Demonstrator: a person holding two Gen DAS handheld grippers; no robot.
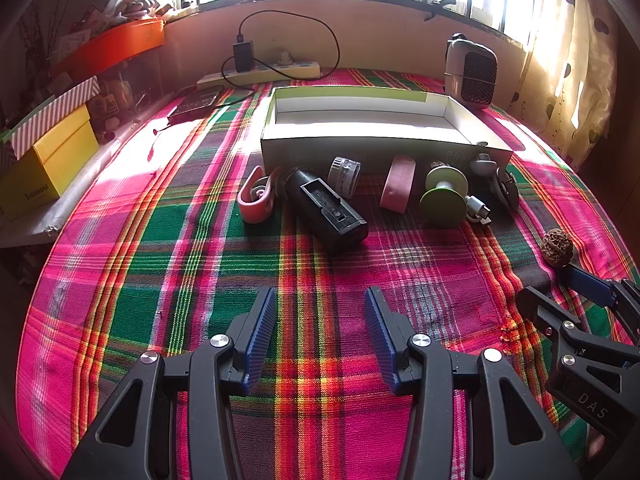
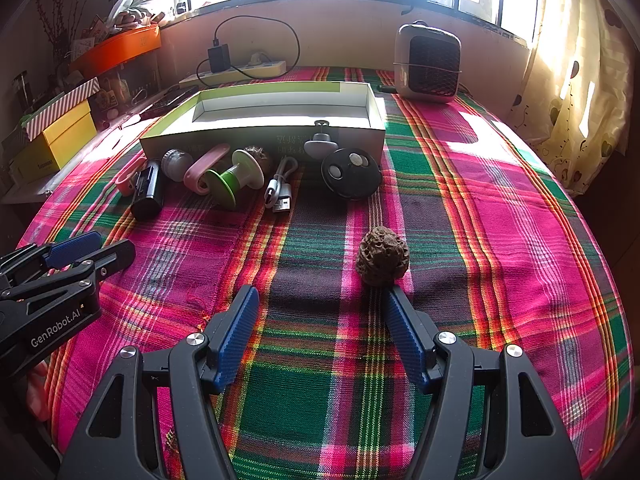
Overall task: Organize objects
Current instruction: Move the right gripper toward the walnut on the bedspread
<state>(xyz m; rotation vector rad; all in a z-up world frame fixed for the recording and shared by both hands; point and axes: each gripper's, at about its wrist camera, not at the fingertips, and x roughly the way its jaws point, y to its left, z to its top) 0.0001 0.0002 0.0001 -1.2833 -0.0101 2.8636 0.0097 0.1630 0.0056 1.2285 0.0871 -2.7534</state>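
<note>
The left tool (image 1: 320, 336) hovers agape over the plaid surface (image 1: 320, 264), gripping nothing; behind it small items line the white box (image 1: 384, 152); the right tool (image 2: 320, 336) gapes empty, its right fingertip (image 2: 394, 300) just beside the walnut (image 2: 382, 256).

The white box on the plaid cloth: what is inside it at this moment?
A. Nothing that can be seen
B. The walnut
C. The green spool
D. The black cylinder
A: the white box shows only bare inner walls, while the walnut, black cylinder and green spool lie on the cloth outside it.
</note>
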